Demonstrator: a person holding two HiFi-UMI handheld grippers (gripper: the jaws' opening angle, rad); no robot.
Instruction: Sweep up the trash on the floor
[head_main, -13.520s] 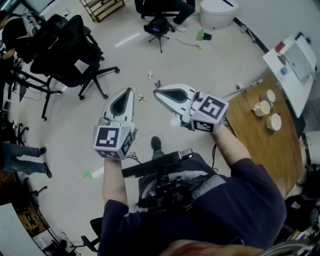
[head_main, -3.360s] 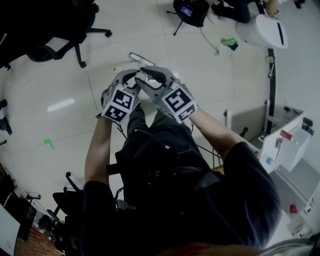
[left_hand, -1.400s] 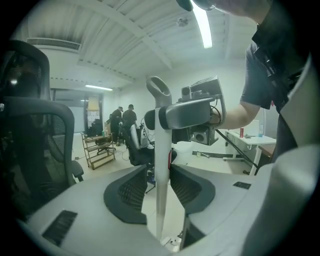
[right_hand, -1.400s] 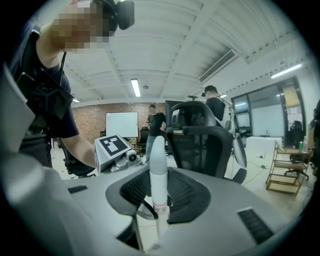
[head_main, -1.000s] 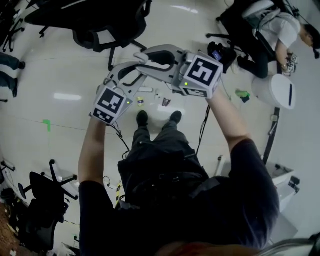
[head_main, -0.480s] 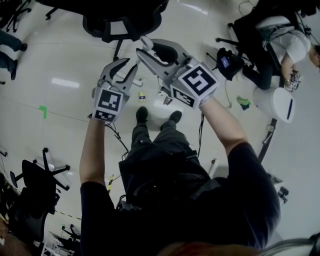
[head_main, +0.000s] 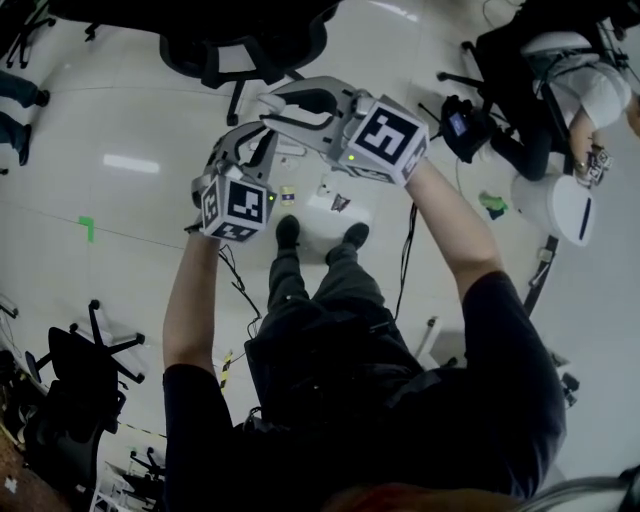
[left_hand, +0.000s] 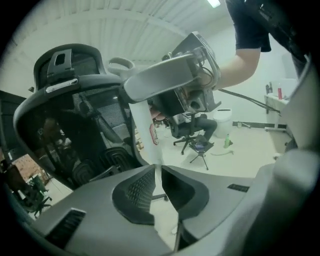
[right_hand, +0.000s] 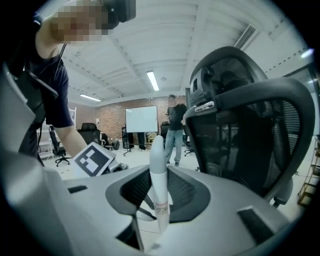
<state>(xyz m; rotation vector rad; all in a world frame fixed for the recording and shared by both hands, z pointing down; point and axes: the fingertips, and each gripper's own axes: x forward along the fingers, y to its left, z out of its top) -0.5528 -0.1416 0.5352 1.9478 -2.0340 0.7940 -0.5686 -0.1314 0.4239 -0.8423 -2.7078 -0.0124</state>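
1. White and smooth, the handle (right_hand: 159, 192) stands nearly upright between the two tongs. It has a thick rounded top, a small red-printed label lower down, and then a thinner shaft.
2. The right tongs (right_hand: 159, 171) pinch it high up, just under the rounded top, with their dark ribbed pads (right_hand: 187, 192) on either side.
3. The left tongs (left_hand: 156, 168) sit lower on the same shaft. Their jaws have just been closing with the thin shaft between them. The dark dimpled pads look pressed to it, leaving only a white sliver in the gap.
4. The trash (head_main: 287, 194) lies on the floor (head_main: 130, 130) straight below both tongs, just ahead of the toes of the person's shoes (head_main: 287, 232). It is a few small scraps, with a darker scrap (head_main: 340, 202) beside a pale patch I cannot identify.
5. The relation that matters is that the handle's long axis runs from the tongs down toward the floor, and the scraps lie at its lower end. The left hand, lower on the shaft, is the nearer one. The tool's working end is hidden under the tongs, so its gap to the scraps cannot be told.
6. The floor is glossy pale tile, so light scraps should slide easily. A black mesh office chair (left_hand: 75, 115) stands close beyond the tongs, and its base could, I judge, block a stroke.
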